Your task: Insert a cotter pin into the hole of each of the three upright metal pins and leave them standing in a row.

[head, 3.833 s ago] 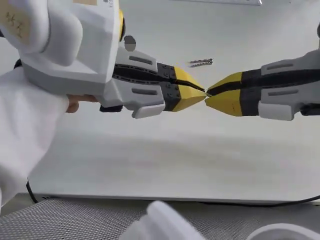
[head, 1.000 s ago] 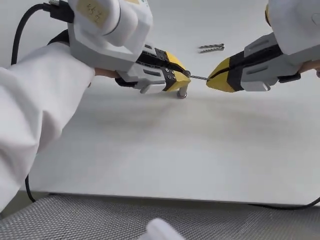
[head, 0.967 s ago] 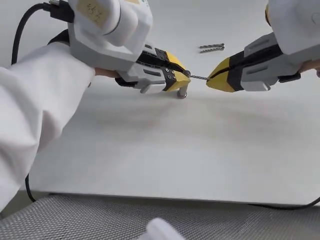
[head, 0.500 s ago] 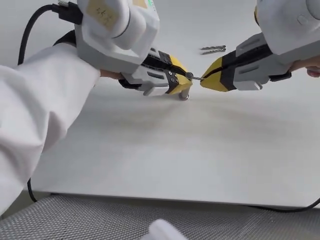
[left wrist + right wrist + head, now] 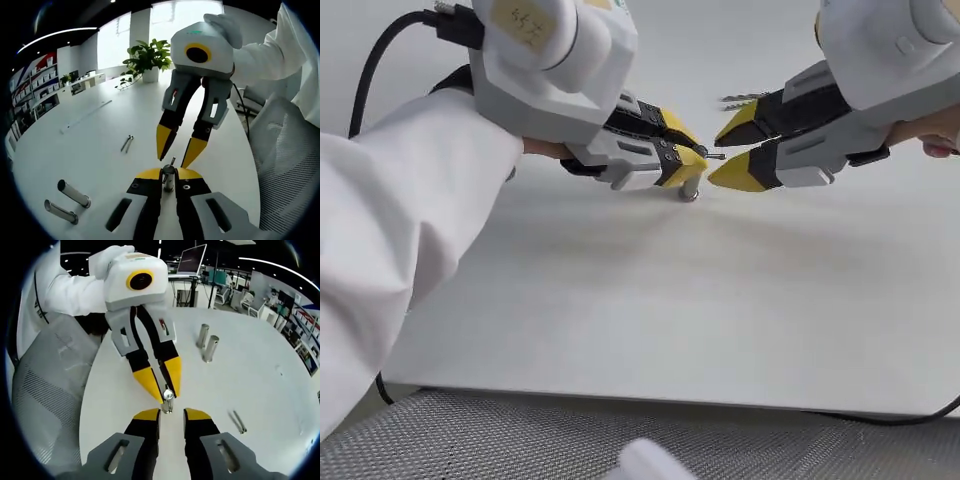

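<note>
The pin (image 5: pixel 688 190) is held upright on the worktop (image 5: pixel 650 300) by the closed left fingers (image 5: pixel 680 166); a cotter (image 5: pixel 716 156) is seen sticking out of it, between the parted right fingers (image 5: pixel 740 172).

We find one silver metal pin (image 5: pixel 168 401) upright on the white worktop (image 5: pixel 650 300) with a thin cotter pin (image 5: pixel 715 156) projecting sideways from its top, two further metal pins (image 5: pixel 211 348) standing close together well apart from it, and spare cotter pins (image 5: pixel 127 143) lying flat beside each other.
</note>
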Motion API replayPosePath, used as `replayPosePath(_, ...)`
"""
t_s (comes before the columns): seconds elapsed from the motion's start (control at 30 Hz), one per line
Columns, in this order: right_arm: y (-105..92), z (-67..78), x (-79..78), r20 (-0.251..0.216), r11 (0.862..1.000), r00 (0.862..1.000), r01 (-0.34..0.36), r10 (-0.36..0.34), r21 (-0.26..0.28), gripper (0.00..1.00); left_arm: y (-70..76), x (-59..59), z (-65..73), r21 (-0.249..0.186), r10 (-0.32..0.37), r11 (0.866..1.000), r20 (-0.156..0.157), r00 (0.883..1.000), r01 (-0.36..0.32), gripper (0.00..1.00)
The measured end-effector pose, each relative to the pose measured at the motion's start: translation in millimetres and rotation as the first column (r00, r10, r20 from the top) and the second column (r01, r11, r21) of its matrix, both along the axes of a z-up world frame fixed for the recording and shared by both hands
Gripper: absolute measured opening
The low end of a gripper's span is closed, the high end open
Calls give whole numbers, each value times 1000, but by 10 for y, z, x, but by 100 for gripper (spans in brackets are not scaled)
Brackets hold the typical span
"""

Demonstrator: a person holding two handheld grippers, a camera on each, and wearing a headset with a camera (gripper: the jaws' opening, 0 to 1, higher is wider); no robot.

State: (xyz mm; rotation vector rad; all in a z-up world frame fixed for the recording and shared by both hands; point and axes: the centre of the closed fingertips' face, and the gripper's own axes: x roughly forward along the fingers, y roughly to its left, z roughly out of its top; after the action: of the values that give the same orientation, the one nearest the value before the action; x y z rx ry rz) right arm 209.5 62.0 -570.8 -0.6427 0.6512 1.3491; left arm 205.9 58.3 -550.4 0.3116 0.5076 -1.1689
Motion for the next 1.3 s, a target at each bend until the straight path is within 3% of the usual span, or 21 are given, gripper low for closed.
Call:
replayPosePath(0.2,-99,35,-23,-28,999,999,31,-31,9,8,36,39,6,-5,2,1000,6,1000,-2,8)
replayPosePath(0.37,-98,55,-16,-38,999,998,43,-43,24,6,59,43,23,-3,0,1000,10,1000,0,7)
replayPosePath(0.5,-58,72,-31,-44,999,998,38,-36,36,0,78,45,27,2,-2,1000,15,1000,2,7)
replayPosePath(1.2,60,91,-42,-34,999,999,24,-22,48,0,85,47,-17,16,-2,1000,14,1000,2,8)
replayPosePath(1.3,41,92,-34,-20,999,1000,22,-22,38,7,72,21,1,18,-4,1000,25,1000,4,16)
